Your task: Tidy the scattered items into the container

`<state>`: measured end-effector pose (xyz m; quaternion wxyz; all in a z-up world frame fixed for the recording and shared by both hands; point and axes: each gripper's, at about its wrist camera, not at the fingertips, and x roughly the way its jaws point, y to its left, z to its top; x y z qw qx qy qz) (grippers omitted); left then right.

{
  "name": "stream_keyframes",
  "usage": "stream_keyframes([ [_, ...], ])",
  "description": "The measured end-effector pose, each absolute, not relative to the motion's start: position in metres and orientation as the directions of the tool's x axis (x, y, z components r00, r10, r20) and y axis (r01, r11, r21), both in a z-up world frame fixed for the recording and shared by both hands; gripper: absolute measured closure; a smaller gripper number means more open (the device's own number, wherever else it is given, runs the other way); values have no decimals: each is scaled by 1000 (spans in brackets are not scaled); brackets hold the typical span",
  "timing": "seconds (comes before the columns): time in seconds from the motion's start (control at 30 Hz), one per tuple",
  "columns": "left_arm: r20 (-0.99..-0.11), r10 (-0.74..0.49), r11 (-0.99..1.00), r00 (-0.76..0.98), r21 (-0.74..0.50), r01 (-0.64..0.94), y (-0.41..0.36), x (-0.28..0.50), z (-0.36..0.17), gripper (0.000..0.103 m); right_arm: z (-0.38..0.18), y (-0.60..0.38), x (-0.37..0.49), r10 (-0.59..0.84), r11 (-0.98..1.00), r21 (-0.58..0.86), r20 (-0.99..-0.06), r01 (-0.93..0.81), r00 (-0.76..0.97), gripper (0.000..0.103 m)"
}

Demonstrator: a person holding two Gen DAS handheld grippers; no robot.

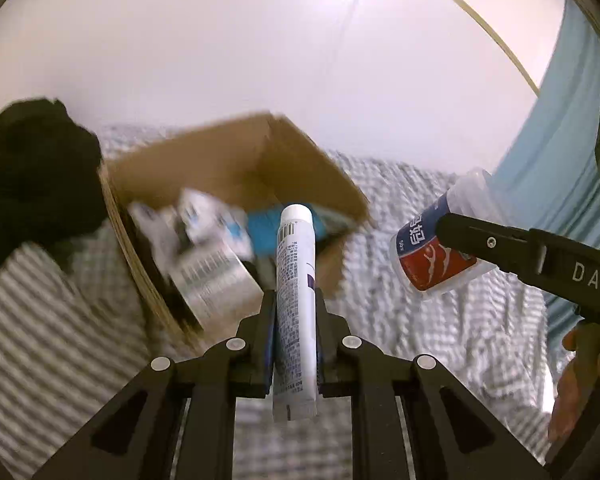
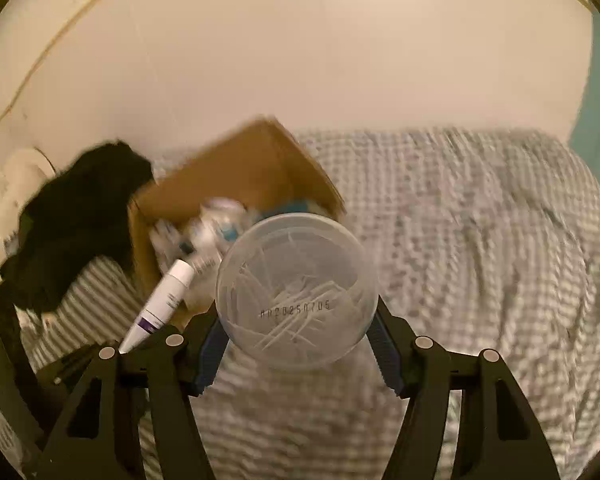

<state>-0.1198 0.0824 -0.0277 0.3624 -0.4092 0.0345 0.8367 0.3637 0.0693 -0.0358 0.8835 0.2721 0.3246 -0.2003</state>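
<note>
Cardboard box [image 1: 236, 168] lies ahead of both grippers on the checked bedspread [image 1: 440, 320], open-topped and already holding several packets — too blurred to name. The step in hand looks like carrying two items over to it. To do it well, I would bring each one above the opening before letting go, tube first, and keep the two grippers from crossing, since they are near each other.

The left gripper [image 1: 296, 340] is clamped on a white tube [image 1: 296, 280], pads pressed flat against its sides, cap end pointing forward toward the box, crimped end hanging behind the fingers. The tube is slim, printed with small text and a barcode, with a purple mark on one side.

The right gripper [image 2: 298, 344] has its fingers well apart yet bearing on the sides of a clear round tub [image 2: 296, 292], seen base-on, with thin pale sticks inside — probably toothpicks or swabs. From the left wrist view the tub shows a red and blue label. A black cloth [image 2: 76, 220] lies heaped left of the box.
</note>
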Motion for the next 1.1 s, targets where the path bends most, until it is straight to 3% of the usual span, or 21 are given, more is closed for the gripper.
stream_keyframes([
  [0.33,-752,477,-788,-456,-135,-601,104,-231,-69,88,-70,35,501,-123,748,411,-687,522,716,39],
  [0.37,-758,468,-791,-454,-130,-597,105,-237,-73,88,-74,33,510,-121,746,409,-692,525,712,37],
  [0.43,-761,459,-798,-458,-127,-589,106,-244,-79,85,-77,29,523,-138,750,391,-697,534,704,21],
  [0.47,-765,460,-797,-451,-131,-590,105,-246,-80,78,-75,28,524,-158,756,375,-690,536,706,18],
  [0.5,-770,461,-794,-442,-135,-592,105,-247,-81,63,-71,29,524,-174,767,360,-680,531,712,18],
  [0.57,-764,457,-802,-456,-132,-583,100,-243,-77,44,-63,32,522,-188,788,323,-684,525,704,18],
  [0.63,-750,459,-807,-477,-127,-577,93,-233,-69,38,-57,35,515,-202,798,287,-701,530,684,18],
  [0.7,-751,441,-817,-491,-110,-566,86,-220,-60,23,-50,41,499,-208,807,262,-713,530,669,18],
  [1.1,-796,410,-796,-446,-74,-601,49,-133,-22,15,-50,91,370,-214,811,169,-805,560,553,16],
])
